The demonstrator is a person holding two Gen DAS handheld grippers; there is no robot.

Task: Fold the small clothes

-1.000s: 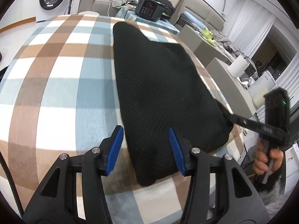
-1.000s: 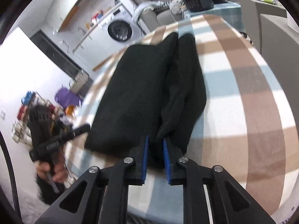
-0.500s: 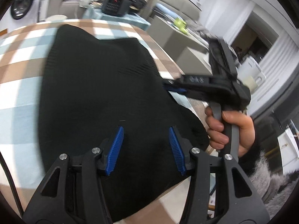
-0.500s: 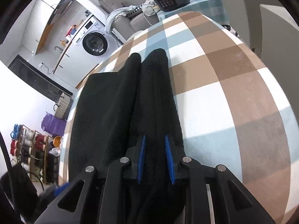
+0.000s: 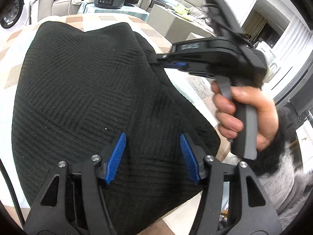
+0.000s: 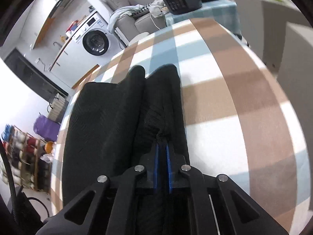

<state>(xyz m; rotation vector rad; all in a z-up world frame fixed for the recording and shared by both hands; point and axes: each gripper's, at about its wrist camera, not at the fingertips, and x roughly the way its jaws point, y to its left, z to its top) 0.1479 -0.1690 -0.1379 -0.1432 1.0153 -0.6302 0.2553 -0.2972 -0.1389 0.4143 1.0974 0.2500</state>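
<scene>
one garment: a black knit garment (image 5: pixel 78 90) lies on the checked desk (image 6: pixel 244 101), its right-hand part doubled over into a long ridge that runs away from the right wrist camera.
right gripper (image 6: pixel 162 152): its jaws have just been closing and now pinch a bunched bit of the ridge's near end; judged, this grip is there to carry that edge across for the fold.
left gripper (image 5: pixel 152 146): its jaws have just been opening and stand apart above the cloth, pressing nothing; probably released so the flat part stays put.
hand (image 5: pixel 242 113): wraps the right gripper's handle, just beside the garment's right edge.
containers: a shelf rack (image 6: pixel 21 156) by the wall holds rows of items too blurred to name.
progress: fold part done, judged.
</scene>
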